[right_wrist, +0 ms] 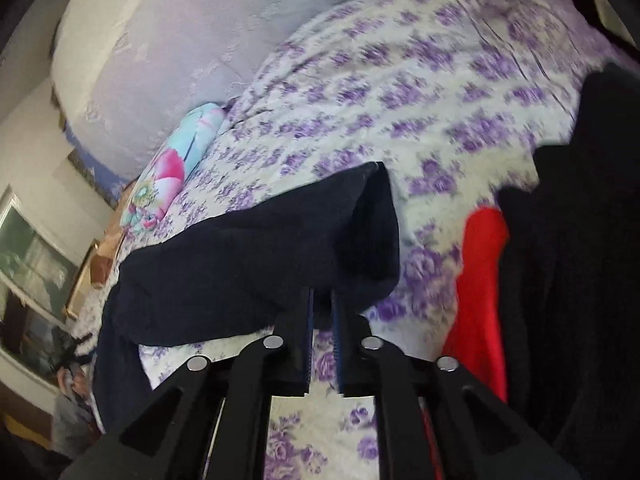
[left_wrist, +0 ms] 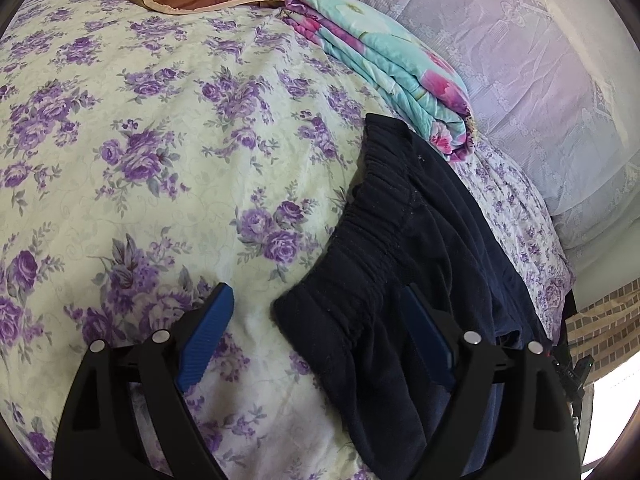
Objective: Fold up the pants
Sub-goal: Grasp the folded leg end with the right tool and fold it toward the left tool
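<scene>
no text, label, brand, number or sign can be read in either view.

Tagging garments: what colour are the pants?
Dark navy pants, clearest in the left wrist view.

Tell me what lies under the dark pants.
The dark pants lie on the purple floral bedsheet, which shows all around them. Whatever is directly beneath the fabric is covered and cannot be seen.
</scene>
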Demonstrator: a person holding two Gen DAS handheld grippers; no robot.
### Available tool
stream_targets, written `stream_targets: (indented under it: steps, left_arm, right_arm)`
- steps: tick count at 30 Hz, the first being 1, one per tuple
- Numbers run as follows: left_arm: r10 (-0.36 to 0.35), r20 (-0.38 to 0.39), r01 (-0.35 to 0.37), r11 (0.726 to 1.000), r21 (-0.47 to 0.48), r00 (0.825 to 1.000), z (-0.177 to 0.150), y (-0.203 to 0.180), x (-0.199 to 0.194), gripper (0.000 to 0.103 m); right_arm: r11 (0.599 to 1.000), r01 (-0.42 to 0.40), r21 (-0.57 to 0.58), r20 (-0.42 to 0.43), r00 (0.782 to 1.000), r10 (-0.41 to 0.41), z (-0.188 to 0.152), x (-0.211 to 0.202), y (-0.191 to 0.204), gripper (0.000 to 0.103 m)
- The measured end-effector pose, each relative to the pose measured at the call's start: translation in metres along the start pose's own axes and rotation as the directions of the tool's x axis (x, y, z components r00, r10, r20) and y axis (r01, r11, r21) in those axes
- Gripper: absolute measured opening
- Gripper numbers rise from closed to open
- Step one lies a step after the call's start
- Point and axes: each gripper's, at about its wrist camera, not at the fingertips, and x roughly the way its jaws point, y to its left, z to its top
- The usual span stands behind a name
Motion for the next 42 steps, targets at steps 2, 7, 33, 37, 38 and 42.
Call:
stream_targets:
  steps: [2, 7, 33, 37, 38, 42]
  left_arm:
    - [-0.008, 0.001, 0.008, 1.0, 0.003, 1.0, -0.002, 0.0, -0.001, 0.085]
    - [-0.031, 0.005, 0.031, 1.0, 0.001, 1.0, -0.009, 0.003, -0.008, 0.085]
    - [0.016, -0.037, -0.012, 0.997, 0.082, 0.999, -0.01, -0.025, 0.018, 0.096]
    - [0.052, -0.019, -0.05, 0.995, 0.083, 0.998, -0.009, -0.027, 0.018, 0.064]
    - [0.032, -0.014, -0.031, 0.998, 0.054, 0.999, -0.008, -0.019, 0.014, 0.05]
    - [-0.136, -0.012, 0.135, 0.987, -0.085, 0.991, -0.003, 0.024, 0.002, 0.024]
  right_arm:
    - [0.999, 0.045, -0.021, 0.038, 0.998, -0.044, 0.002, -0.001, 0.004, 0.011]
    - [0.998, 0.06, -0.027, 0.102, 0.993, -0.057, 0.022, -0.002, 0.003, 0.011]
    - [0.976, 0.004, 0.216, 0.061, 0.998, -0.018, -0.048, -0.035, -0.012, 0.005]
    - [0.967, -0.04, 0.25, 0.096, 0.995, 0.016, -0.083, -0.056, 0.016, 0.059]
    - [0.968, -0.049, 0.244, 0.102, 0.994, 0.025, -0.092, -0.062, 0.024, 0.062]
    - [0.964, -0.097, 0.246, 0.115, 0.991, 0.071, -0.128, -0.084, 0.05, 0.064]
